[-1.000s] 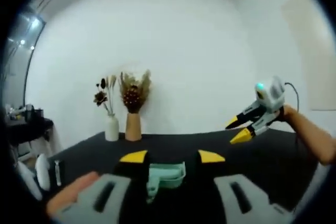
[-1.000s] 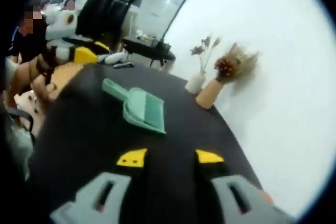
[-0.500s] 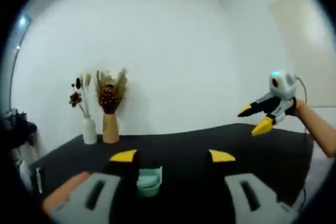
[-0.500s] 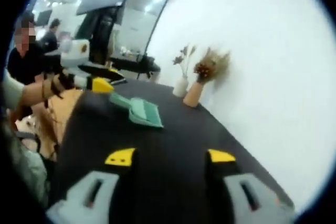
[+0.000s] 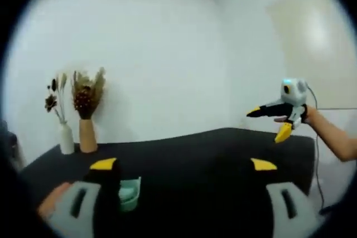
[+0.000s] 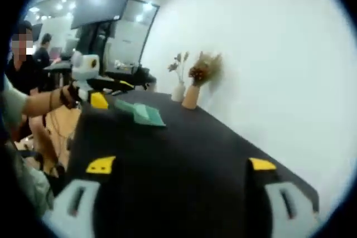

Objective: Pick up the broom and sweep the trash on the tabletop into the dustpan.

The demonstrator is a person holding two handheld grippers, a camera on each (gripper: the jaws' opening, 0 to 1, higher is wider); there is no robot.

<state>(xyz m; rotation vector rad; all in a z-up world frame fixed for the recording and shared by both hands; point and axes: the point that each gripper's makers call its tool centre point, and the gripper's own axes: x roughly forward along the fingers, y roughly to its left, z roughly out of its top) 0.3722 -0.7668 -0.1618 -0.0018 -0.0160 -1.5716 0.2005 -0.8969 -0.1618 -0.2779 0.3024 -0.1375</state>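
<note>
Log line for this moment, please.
left claw open, empty | right claw open, empty | dustpan on table | broom not grasped

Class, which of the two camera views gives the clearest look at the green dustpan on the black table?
The right gripper view: the dustpan lies unobstructed on the black table, pan and handle both visible. In the left gripper view, the dustpan is mostly hidden behind the left gripper.

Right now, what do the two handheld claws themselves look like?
Both match. Each claw has grey slotted jaw bodies, black arms and yellow tips: left claw, right claw. Seen from the left gripper view, the right claw carries a white rounded housing with a cyan light, and a thin dark cable trails from it.
</note>
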